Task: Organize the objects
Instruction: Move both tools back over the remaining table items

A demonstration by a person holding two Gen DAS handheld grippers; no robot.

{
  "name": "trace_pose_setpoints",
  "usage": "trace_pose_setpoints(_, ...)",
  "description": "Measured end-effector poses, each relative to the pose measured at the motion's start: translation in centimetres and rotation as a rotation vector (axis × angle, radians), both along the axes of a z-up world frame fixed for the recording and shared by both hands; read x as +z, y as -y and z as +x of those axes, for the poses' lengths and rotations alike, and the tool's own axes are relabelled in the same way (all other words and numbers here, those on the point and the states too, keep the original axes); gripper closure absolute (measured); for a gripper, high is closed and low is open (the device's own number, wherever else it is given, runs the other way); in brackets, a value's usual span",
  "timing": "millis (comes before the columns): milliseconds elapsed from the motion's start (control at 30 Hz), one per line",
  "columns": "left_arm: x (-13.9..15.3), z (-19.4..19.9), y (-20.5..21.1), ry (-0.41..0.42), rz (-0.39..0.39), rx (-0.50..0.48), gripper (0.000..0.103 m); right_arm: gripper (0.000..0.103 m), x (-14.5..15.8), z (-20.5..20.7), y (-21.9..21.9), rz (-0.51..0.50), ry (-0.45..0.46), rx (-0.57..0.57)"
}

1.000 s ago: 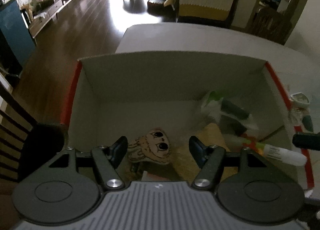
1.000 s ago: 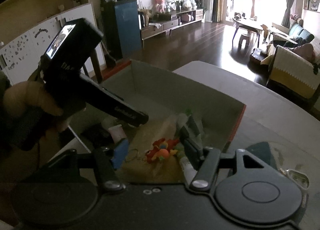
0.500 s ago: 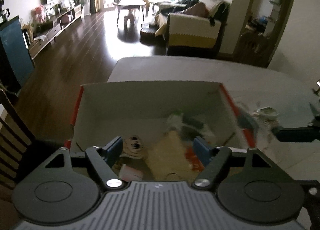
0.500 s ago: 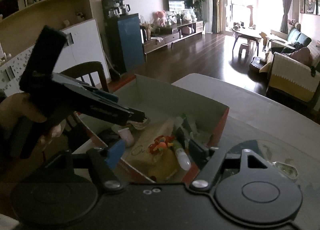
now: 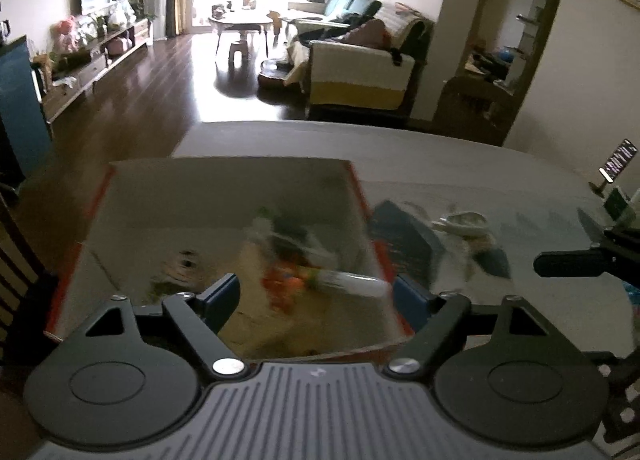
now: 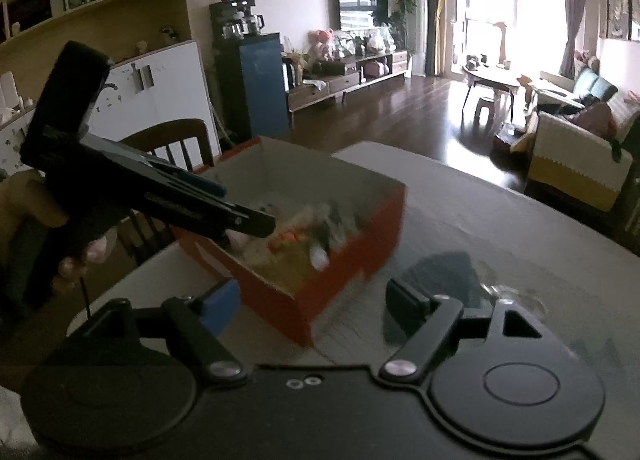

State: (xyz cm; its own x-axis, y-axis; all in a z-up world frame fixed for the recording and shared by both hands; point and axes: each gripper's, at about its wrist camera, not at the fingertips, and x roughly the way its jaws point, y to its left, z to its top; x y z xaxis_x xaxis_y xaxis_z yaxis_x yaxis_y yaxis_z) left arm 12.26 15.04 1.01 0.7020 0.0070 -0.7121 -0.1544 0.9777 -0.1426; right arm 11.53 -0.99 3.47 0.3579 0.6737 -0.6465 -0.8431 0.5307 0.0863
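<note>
Hovering with jaws spread wide and empty, the left gripper (image 5: 316,296) and right gripper (image 6: 312,300) flank the red box (image 6: 320,292) of blurred items just ahead.

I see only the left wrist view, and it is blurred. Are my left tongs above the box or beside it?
Observer: Above it. From the right wrist view, the left tongs hang over the box, with their tips above its rim and over the contents.
Operator: And the right tongs? I see only one dark tip.
Observer: The right tongs are open and empty, outside the box near its corner.
Operator: Is the dark blue thing between them?
Observer: It seems not. It lies on the table just beyond their right-hand finger, not in the gap.
</note>
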Motion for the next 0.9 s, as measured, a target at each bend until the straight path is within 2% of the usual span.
trace_pose_setpoints(267, -1.6, 2.0, 6.1, -0.010, -0.045, -0.045, 0.017, 0.022, -1.3, 3.5, 5.7, -0.045, -0.006, -0.082)
trace_pose_setpoints(333, -2.0, 2.7, 7.4, -0.015, -0.051, -0.055, 0.005, 0.022, -1.7, 4.6, 6.7, -0.058, 0.000, -0.097)
trace_pose_setpoints(400, -2.5, 3.4, 8.7, -0.017, -0.044, -0.062, 0.000, 0.022, -2.1, 5.9, 7.8, -0.074, 0.008, -0.114)
trace_pose_setpoints(633, -4.3, 5.8, 13.1, -0.013, -0.041, -0.068, 0.000, 0.022, -3.7, 11.1, 10.7, -0.109, -0.007, -0.141)
trace_pose_setpoints(800, -5.7, 7.6, 16.0, 0.006, -0.008, -0.071, 0.000, 0.022, -5.0, 14.3, 10.6, -0.143, -0.003, -0.110)
trace_pose_setpoints(900, -6.5, 8.9, 17.1, 0.011, -0.022, -0.069, 0.000, 0.022, -6.0, 15.9, 9.8, -0.168, -0.004, -0.076)
